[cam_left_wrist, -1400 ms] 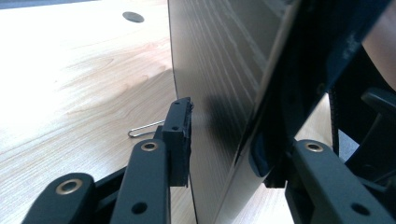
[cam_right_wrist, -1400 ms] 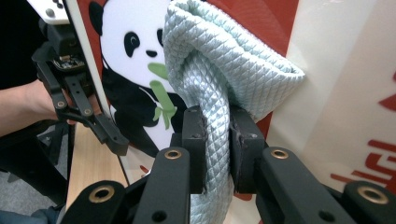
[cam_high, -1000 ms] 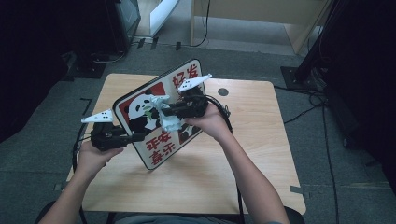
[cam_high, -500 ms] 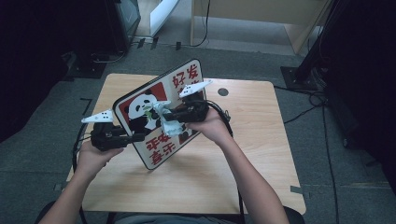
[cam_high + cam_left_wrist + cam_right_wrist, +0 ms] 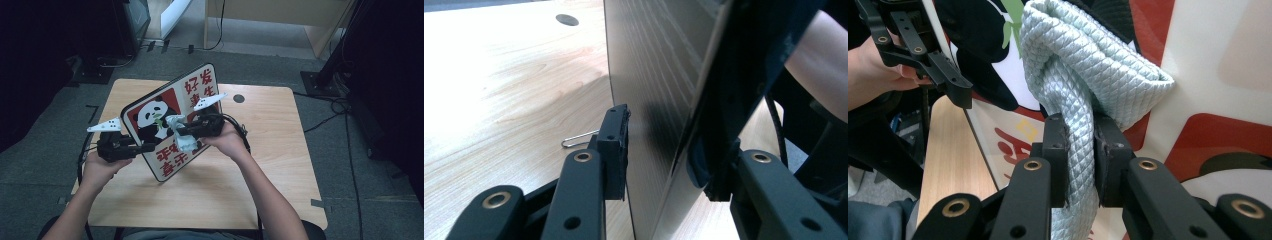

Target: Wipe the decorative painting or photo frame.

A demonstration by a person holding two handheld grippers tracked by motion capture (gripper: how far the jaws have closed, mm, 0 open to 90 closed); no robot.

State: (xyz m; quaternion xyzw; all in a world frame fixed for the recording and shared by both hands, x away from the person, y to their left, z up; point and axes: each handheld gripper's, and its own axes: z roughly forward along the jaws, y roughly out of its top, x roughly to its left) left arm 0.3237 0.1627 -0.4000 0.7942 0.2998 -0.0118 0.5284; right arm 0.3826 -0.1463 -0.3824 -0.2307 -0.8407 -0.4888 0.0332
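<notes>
Sliding lower on the panda sign (image 5: 167,125) at frame centre, the cloth (image 5: 181,136) is being pressed by the right gripper (image 5: 186,131), jaws clamped on it; the left gripper (image 5: 664,150), slightly loosening, is holding the sign's edge upright.

The cloth (image 5: 1098,75) is a pale, quilted, diamond-textured fabric, the panda sign (image 5: 170,120) has a smooth glossy printed face and a wood-grain back, the table (image 5: 280,165) is light matt wood, and the jaws are matt black plastic.
</notes>
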